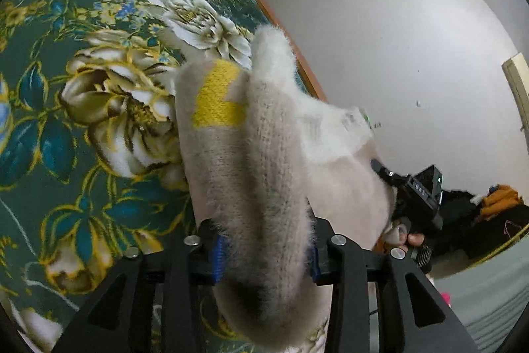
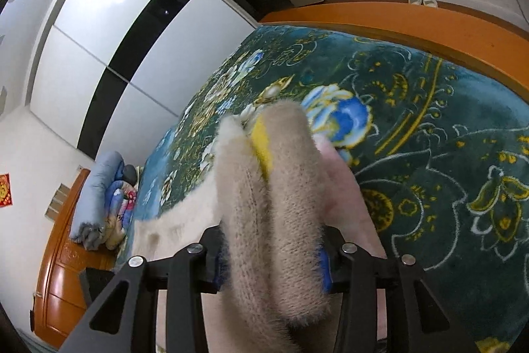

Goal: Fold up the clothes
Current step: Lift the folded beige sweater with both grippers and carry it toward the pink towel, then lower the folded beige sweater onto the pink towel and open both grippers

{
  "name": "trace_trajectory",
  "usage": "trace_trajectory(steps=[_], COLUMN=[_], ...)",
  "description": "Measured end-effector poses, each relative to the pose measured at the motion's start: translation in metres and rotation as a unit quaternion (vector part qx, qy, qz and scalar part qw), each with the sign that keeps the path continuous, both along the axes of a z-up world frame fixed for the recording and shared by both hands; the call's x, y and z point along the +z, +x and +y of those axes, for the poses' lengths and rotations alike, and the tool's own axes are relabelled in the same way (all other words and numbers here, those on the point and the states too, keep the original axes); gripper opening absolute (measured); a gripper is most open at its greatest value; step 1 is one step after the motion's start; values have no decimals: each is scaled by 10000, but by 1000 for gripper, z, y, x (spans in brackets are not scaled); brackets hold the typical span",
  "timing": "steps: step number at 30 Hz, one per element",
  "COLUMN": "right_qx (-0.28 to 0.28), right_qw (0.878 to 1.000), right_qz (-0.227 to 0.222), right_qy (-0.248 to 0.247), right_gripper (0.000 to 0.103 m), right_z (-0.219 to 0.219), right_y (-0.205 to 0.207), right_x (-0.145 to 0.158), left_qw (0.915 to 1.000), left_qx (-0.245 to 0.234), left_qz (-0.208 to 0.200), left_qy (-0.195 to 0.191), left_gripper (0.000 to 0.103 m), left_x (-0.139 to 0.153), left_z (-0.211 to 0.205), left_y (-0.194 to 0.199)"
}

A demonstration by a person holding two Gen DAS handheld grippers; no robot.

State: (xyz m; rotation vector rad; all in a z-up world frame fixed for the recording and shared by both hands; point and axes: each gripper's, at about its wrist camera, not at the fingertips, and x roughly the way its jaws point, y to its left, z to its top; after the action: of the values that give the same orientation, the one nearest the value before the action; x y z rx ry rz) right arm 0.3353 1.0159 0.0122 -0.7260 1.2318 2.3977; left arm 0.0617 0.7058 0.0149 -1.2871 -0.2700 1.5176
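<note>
A fuzzy cream knit sweater (image 1: pixel 264 154) with a yellow patch (image 1: pixel 218 101) lies bunched on the bed and runs back between the blue pads of my left gripper (image 1: pixel 266 257), which is shut on a thick fold of it. In the right wrist view the same sweater (image 2: pixel 274 171), its yellow patch (image 2: pixel 263 148) showing in a crease, fills the gap of my right gripper (image 2: pixel 271 265), which is shut on it too. The left view also shows the right gripper (image 1: pixel 413 197) from the side at the sweater's far edge, with a person's fingers (image 1: pixel 406 237) on its handle.
A dark green floral blanket (image 1: pixel 82 121) (image 2: pixel 429 154) covers the bed. An orange wooden bed frame (image 2: pixel 429 25) borders it by the white wall. Folded bedding (image 2: pixel 102 197) lies at the bed's end near a white wardrobe (image 2: pixel 99 55). A pile of dark and orange clothes (image 1: pixel 496 200) sits low on the right.
</note>
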Motion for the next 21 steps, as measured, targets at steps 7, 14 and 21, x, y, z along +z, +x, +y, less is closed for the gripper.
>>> trace_trajectory(steps=[7,14,21], right_qx=[-590,247,653], right_qw=[9956,9817,9657], right_qz=[-489,-850,-1445], right_qy=[537,1689,2056], right_gripper=[52,52,52], right_z=[-4,-59,-74], right_y=[15,-25,-45], right_x=[35,80,54], left_qw=[9956,9766,9629], left_qx=[-83,-278,-716], left_qz=[889,2123,2557], left_qy=[-298,-206,-481], left_gripper=[48,48,48], left_x=[41,81,58], left_z=[-14,-3,23], left_y=[3,29,49])
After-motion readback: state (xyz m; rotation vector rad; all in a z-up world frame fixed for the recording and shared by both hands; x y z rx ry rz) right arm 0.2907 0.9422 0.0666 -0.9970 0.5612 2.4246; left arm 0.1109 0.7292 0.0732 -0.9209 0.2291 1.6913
